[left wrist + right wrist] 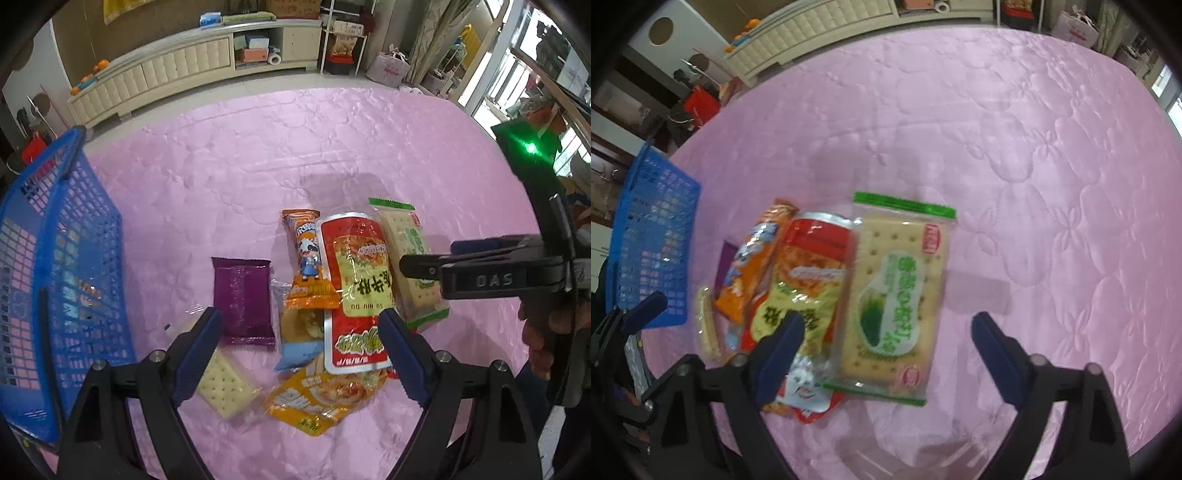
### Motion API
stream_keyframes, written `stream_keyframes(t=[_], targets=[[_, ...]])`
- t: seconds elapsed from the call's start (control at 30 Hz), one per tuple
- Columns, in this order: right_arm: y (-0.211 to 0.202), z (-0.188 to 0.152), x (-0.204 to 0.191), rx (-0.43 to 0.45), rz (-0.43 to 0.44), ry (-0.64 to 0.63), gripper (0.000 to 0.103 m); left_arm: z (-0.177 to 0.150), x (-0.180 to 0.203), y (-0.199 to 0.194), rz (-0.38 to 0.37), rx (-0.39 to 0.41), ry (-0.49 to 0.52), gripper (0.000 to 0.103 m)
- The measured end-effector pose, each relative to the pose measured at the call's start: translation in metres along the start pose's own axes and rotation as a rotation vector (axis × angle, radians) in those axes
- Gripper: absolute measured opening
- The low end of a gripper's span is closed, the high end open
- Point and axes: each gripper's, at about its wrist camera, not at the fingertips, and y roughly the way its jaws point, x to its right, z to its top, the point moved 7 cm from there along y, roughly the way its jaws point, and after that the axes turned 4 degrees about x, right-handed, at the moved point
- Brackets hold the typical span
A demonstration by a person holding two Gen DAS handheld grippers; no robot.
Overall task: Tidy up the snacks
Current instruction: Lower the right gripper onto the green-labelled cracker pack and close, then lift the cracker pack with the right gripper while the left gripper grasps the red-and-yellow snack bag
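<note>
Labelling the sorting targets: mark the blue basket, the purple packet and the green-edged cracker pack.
blue basket (pixel 85 280), left wrist view, on its mesh side wall.
purple packet (pixel 244 300), left wrist view, on the middle of its wrapper.
green-edged cracker pack (pixel 894 295), right wrist view, on the printed label at its centre.

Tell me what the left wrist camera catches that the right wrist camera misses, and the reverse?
Only the left wrist view shows the yellow-orange pouch and the whole purple packet. Only the right wrist view shows the green cracker pack unobstructed, lying between the right gripper's open jaws. Both show the blue basket, the red pouch and the pink tablecloth.
</note>
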Motion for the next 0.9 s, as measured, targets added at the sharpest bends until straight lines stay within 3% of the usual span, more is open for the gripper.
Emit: stream_keyframes(t=[0.13, 0.27, 0.53, 0.6, 0.9], targets=[[0.011, 0.000, 0.006, -0.045, -0.031, 0.005, 0.088, 0.003, 0.002, 0.004, -0.019, -0.012, -0.016, 0.084], [0.015, 0.000, 0.008, -0.051, -0.049, -0.003, 0.080, 0.003, -0.004, 0.003, -0.021, -0.019, -0.032, 0.084], [0.014, -0.007, -0.007, -0.069, -0.171, -0.147, 0.062, -0.001, -0.006, -0.003, -0.064, -0.024, -0.102, 0.084], [0.018, -0.010, -0.021, -0.068, -0.200, -0.201, 0.062, -0.002, -0.004, -0.007, -0.059, -0.021, -0.099, 0.084], [-0.009, -0.032, -0.004, -0.002, -0.155, -0.185, 0.061, 0.006, 0.014, -0.030, -0.050, 0.001, -0.049, 0.084]])
